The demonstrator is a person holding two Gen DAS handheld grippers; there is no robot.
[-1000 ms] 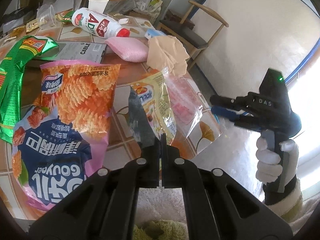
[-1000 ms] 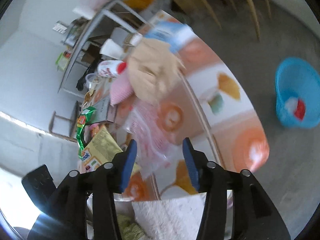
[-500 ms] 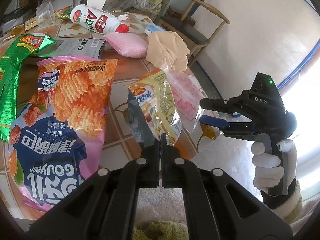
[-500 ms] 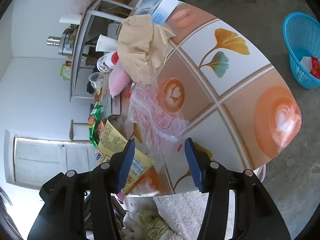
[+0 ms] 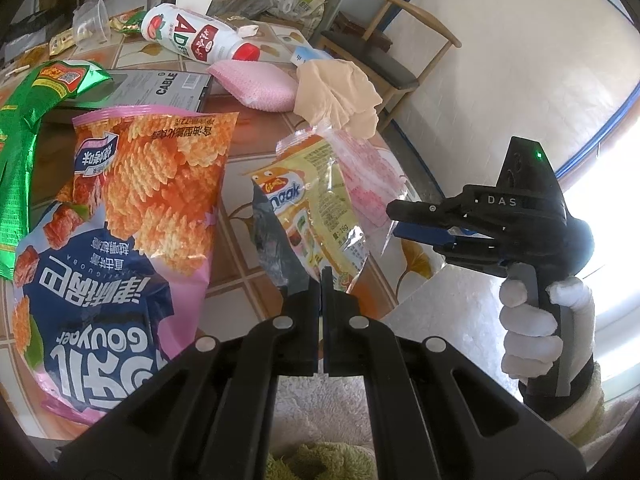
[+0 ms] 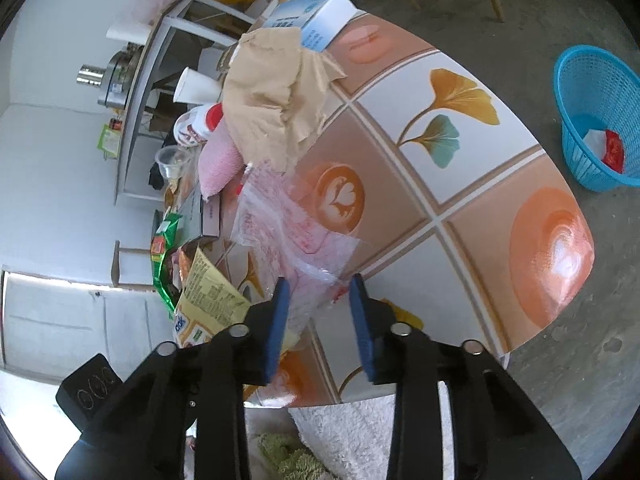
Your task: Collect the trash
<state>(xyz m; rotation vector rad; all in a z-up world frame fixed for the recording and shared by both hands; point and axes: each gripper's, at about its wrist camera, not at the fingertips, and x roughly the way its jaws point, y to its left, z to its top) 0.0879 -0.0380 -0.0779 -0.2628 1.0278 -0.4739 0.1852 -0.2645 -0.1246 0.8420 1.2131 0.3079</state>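
Barely started: left gripper [image 5: 321, 280] pinches the yellow snack wrapper [image 5: 320, 204], right gripper [image 6: 318, 304] gapes around the clear plastic bag [image 6: 288, 236] (blue basket [image 6: 592, 96] holds one scrap).

two close wrist views over the table [image 6: 472, 216], left facing right, both sharing the yellow wrapper [image 5: 320, 204]

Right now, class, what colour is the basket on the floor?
Bright blue basket, seen best in the right wrist view.

A tiled table [image 6: 472, 184] carries a chip bag [image 5: 120, 240], bottle [image 5: 192, 38], and sponge [image 5: 256, 84].
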